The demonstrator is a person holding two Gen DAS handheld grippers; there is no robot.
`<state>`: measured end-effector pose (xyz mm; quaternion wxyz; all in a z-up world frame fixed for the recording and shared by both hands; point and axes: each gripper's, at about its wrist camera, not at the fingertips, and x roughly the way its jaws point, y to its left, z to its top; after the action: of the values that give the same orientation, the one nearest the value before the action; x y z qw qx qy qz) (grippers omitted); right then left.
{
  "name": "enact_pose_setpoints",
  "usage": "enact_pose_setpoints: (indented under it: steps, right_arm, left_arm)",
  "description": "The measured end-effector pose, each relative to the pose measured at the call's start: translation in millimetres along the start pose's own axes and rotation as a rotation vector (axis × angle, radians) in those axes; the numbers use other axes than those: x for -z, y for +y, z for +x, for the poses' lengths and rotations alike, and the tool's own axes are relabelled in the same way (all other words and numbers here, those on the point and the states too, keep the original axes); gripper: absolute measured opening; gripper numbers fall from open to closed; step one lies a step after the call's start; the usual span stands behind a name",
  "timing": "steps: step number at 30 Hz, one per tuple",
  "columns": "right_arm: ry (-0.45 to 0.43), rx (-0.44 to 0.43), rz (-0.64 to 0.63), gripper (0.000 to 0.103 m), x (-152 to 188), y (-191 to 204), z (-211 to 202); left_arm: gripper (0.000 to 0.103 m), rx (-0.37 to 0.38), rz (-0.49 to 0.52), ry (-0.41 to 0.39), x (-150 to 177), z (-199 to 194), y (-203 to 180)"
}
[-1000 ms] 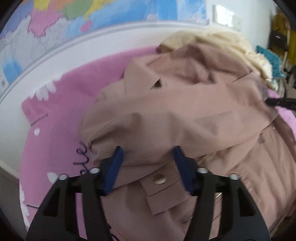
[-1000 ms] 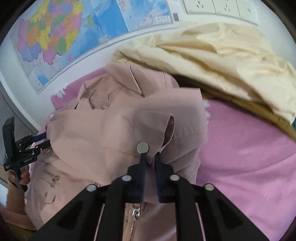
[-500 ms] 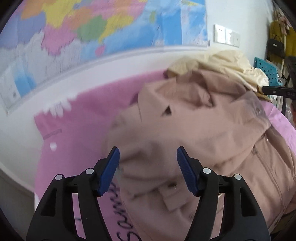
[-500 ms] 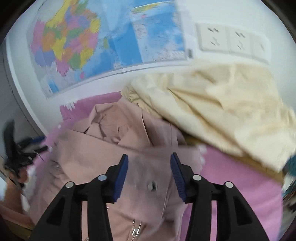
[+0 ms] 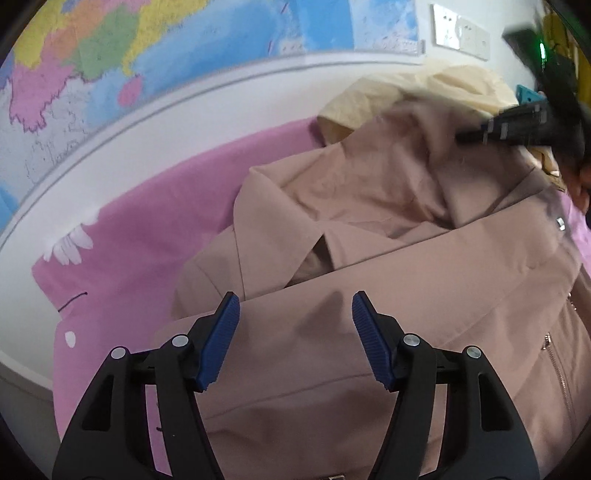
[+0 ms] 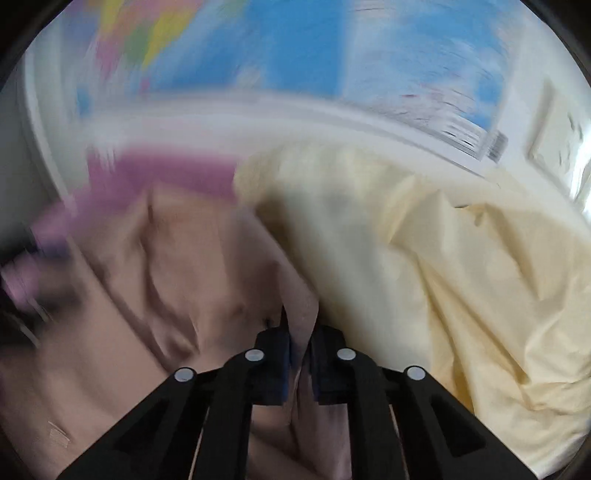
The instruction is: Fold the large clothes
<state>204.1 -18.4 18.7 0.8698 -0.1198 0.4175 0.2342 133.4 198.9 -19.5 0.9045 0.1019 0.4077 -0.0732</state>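
A dusty-pink jacket (image 5: 406,295) lies spread on a pink blanket (image 5: 147,240), one sleeve folded across its front. My left gripper (image 5: 295,299) hovers open over that sleeve, and its blue pads touch nothing. At the jacket's far right edge, beside a cream garment (image 5: 424,88), my right gripper (image 5: 463,138) pinches a raised fold. The blurred right wrist view shows the right gripper (image 6: 301,332) shut, with a ridge of the pink jacket (image 6: 184,277) between its pads. The cream garment (image 6: 424,277) lies directly to the right of that grip.
A coloured map (image 5: 184,37) and white wall sockets (image 5: 461,33) hang on the wall behind the blanket. The cream garment is heaped at the back right, against the jacket. A teal object (image 5: 528,94) shows at the far right.
The left gripper opened wider and came off the jacket's lower flap, now hovering over the sleeve. The right gripper released the buttoned cuff, opened, swung toward the cream garment and shut on a jacket fold.
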Motion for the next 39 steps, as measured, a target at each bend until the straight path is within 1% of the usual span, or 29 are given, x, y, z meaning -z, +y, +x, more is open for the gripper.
enact_pose_setpoints:
  steps: [1, 2, 4, 7, 8, 10, 11, 12, 13, 14, 16, 17, 19, 21, 23, 25, 26, 27, 29, 31, 34, 36, 38, 39]
  right_arm:
    - [-0.025, -0.057, 0.07, 0.004, -5, -15, -4]
    - [-0.067, -0.122, 0.174, 0.003, -9, -35, -7]
    - [-0.085, -0.166, 0.265, 0.003, -5, -52, 1]
    - [-0.052, -0.135, 0.269, 0.004, 6, -53, 19]
    - [-0.062, -0.127, 0.272, 0.005, 10, -52, 18]
    - [-0.062, -0.115, 0.282, 0.015, 10, -51, 10]
    - [-0.077, -0.111, 0.276, 0.019, 11, -49, 2]
    - [-0.098, -0.103, 0.265, 0.031, 8, -42, -7]
    - [-0.124, -0.091, 0.249, 0.037, 8, -38, -18]
    - [-0.167, -0.082, 0.209, 0.037, 11, -30, -37]
    - [-0.208, -0.088, 0.154, 0.037, 12, -17, -54]
    - [-0.219, -0.101, 0.106, 0.037, 17, -6, -62]
    - [-0.187, -0.109, 0.021, 0.036, 22, 12, -61]
    - [-0.111, -0.046, -0.05, 0.036, 22, 28, -38]
    - [-0.053, -0.027, -0.022, 0.036, 19, 25, -12]
    - [-0.024, 0.007, 0.033, 0.027, 16, 12, 10]
    - [-0.006, -0.007, 0.069, 0.026, 17, 3, 19]
    - [-0.008, -0.025, 0.097, 0.026, 17, -1, 22]
    - [-0.029, -0.044, 0.103, 0.03, 18, 1, 11]
    - [-0.049, -0.045, 0.082, 0.044, 21, 8, -5]
    - [-0.089, -0.044, 0.06, 0.057, 34, 18, -33]
    - [-0.097, -0.067, 0.035, 0.057, 48, 27, -48]
    - [-0.09, -0.053, 0.003, 0.057, 63, 31, -63]
    - [-0.078, -0.052, -0.002, 0.057, 68, 36, -64]
  left_arm:
    - [0.062, 0.001, -0.009, 0.004, 1, 2, 3]
    - [0.062, 0.002, -0.022, 0.008, 2, 5, 7]
    - [0.062, -0.005, -0.037, 0.015, 7, 10, 12]
    - [0.064, -0.007, -0.053, 0.059, 15, 21, 19]
    - [0.064, -0.006, -0.053, 0.065, 19, 23, 20]
    - [0.064, -0.004, -0.047, 0.064, 24, 22, 22]
    - [0.063, -0.005, -0.05, 0.061, 25, 20, 23]
    - [0.062, 0.002, -0.053, 0.053, 26, 17, 24]
    - [0.062, 0.004, -0.054, 0.044, 27, 13, 25]
    - [0.062, 0.001, -0.055, 0.035, 27, 9, 26]
    - [0.062, 0.012, -0.062, 0.023, 29, 3, 29]
    - [0.062, 0.015, -0.064, 0.019, 30, 1, 29]
    - [0.063, 0.021, -0.063, 0.017, 32, -1, 28]
    - [0.063, 0.012, -0.058, 0.023, 35, 1, 25]
    - [0.063, 0.005, -0.063, 0.038, 39, 3, 24]
    - [0.063, -0.011, -0.068, 0.052, 42, 6, 23]
    - [0.063, -0.02, -0.071, 0.056, 44, 5, 22]
    - [0.064, -0.039, -0.075, 0.059, 46, 4, 21]
    - [0.064, -0.062, -0.073, 0.058, 47, -1, 19]
    - [0.065, -0.086, -0.064, 0.049, 48, -8, 15]
    - [0.068, -0.128, -0.046, 0.025, 51, -20, 6]
    - [0.068, -0.155, -0.034, 0.011, 54, -27, 1]
    - [0.069, -0.186, -0.018, 0.001, 56, -34, -4]
    - [0.069, -0.186, -0.019, -0.001, 57, -36, -5]
